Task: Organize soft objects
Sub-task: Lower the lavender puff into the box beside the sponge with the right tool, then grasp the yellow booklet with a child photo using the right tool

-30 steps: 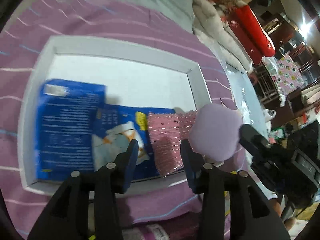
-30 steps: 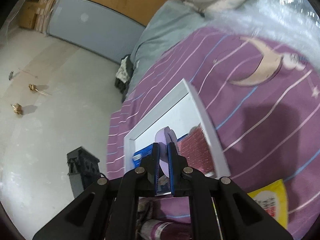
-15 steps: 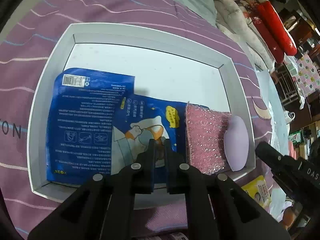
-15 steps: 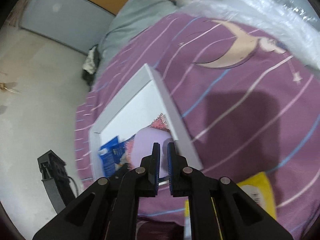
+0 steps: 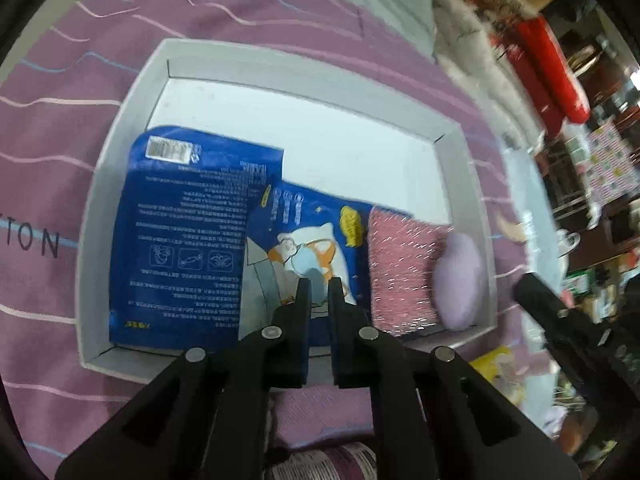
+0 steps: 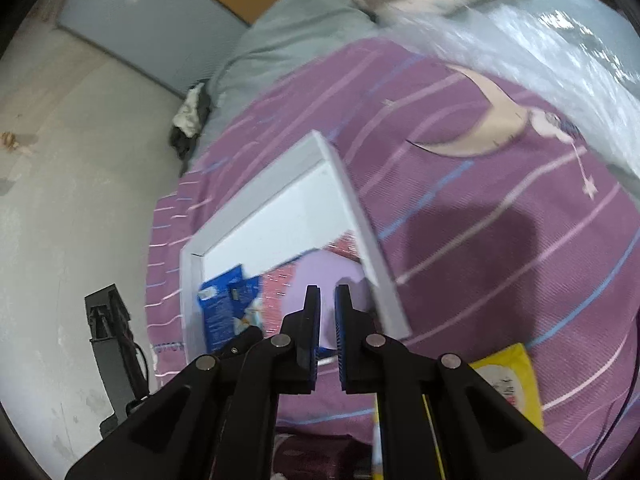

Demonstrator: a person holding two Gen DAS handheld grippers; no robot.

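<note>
Right wrist view: the yellow packet (image 6: 506, 380) is seen on the bed at lower right, just beside the right gripper (image 6: 327, 320), whose narrowly parted jaws hold nothing. Left wrist view: the left gripper (image 5: 319, 312), likewise nearly closed and empty, is held over the tray (image 5: 304, 80), where the purple pad (image 5: 460, 280) lies at right.

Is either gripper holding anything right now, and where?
Nothing is held. The left gripper and right gripper are nearly closed with empty gaps; the purple puff lies free in the tray.
</note>
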